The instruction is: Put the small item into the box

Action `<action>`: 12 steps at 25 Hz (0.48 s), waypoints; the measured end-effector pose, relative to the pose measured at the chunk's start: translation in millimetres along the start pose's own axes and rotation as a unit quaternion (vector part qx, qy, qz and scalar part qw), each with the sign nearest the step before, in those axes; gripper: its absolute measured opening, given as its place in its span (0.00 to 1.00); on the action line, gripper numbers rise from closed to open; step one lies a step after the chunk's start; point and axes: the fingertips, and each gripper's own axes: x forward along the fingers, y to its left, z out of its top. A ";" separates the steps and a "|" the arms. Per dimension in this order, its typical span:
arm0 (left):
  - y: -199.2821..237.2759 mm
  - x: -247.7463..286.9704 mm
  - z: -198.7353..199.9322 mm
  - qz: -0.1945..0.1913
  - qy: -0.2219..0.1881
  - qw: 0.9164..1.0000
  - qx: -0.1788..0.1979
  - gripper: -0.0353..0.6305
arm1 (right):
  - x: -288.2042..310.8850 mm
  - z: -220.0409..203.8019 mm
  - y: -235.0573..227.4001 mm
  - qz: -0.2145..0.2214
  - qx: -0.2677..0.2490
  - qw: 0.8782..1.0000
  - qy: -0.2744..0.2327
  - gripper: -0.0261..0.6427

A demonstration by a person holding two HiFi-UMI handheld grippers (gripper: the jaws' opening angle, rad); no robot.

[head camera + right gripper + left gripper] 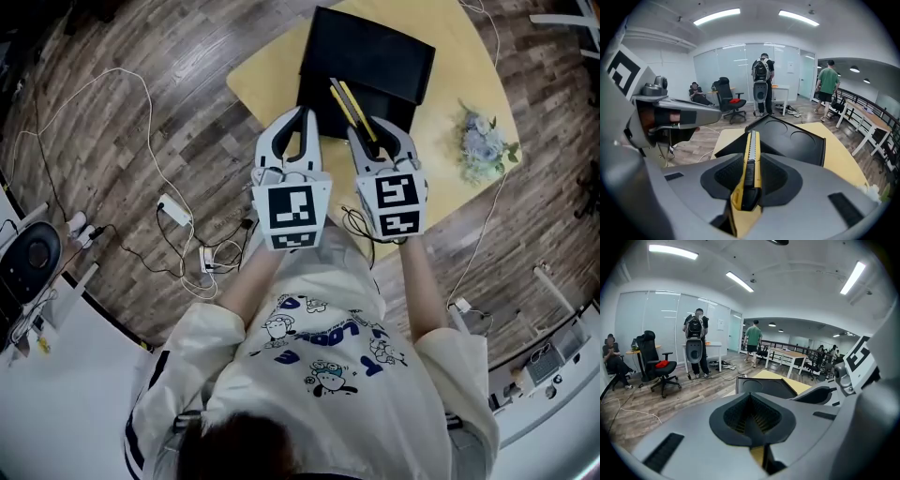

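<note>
A yellow-and-black utility knife (750, 168) is clamped between the jaws of my right gripper (750, 185), its blade end pointing forward over the black box (787, 136). In the head view the knife (352, 108) sticks out of the right gripper (367, 127) above the near edge of the open black box (375, 56) on the yellow table (272, 75). Just to the left, beside the box's near corner, my left gripper (302, 112) is shut with nothing in it. From the left gripper view its jaws (751, 416) are closed, with the box (764, 386) ahead.
A small bunch of pale flowers (483, 141) lies on the table's right side. Cables and a power strip (173, 208) trail on the wood floor to the left. Office chairs (658, 364), desks and several people stand farther off in the room.
</note>
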 end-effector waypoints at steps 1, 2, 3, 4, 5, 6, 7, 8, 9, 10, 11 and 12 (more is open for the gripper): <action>0.7 1.4 -1.2 0.000 0.002 1.000 -0.001 0.08 | 3.0 -2.3 1.2 0.006 -0.009 1.000 0.008 0.22; 1.6 2.6 -2.4 0.001 0.003 1.000 -0.002 0.08 | 6.1 -5.0 2.2 0.012 -0.017 1.000 0.016 0.22; 2.6 4.0 -3.6 0.002 0.005 1.000 -0.003 0.08 | 9.3 -8.0 3.0 0.018 -0.023 0.999 0.024 0.22; 3.8 5.5 -4.8 0.002 0.006 1.000 -0.005 0.08 | 12.6 -11.2 3.5 0.024 -0.028 0.999 0.032 0.22; 5.1 7.0 -5.9 0.003 0.008 1.000 -0.008 0.08 | 15.8 -14.4 3.9 0.029 -0.033 0.998 0.040 0.22; 6.3 8.4 -7.0 0.003 0.009 1.000 -0.012 0.08 | 18.9 -17.5 4.4 0.034 -0.038 0.998 0.049 0.22; 7.4 9.6 -7.9 0.003 0.010 1.000 -0.015 0.08 | 21.8 -20.6 5.0 0.039 -0.042 0.997 0.057 0.22; 8.4 10.8 -8.8 0.003 0.012 1.000 -0.017 0.08 | 24.6 -23.4 5.8 0.044 -0.046 0.996 0.066 0.22; 9.1 11.8 -9.6 0.003 0.013 1.000 -0.018 0.08 | 27.4 -26.1 6.6 0.049 -0.049 0.995 0.075 0.22; 9.7 12.7 -10.5 0.002 0.015 1.000 -0.018 0.08 | 30.0 -29.0 7.5 0.053 -0.053 0.994 0.083 0.22; 10.2 13.4 -11.5 0.002 0.017 1.000 -0.019 0.08 | 32.5 -31.8 8.2 0.057 -0.057 0.993 0.091 0.22; 10.7 14.2 -12.4 0.001 0.018 1.000 -0.020 0.08 | 34.9 -34.5 8.4 0.060 -0.063 0.991 0.099 0.22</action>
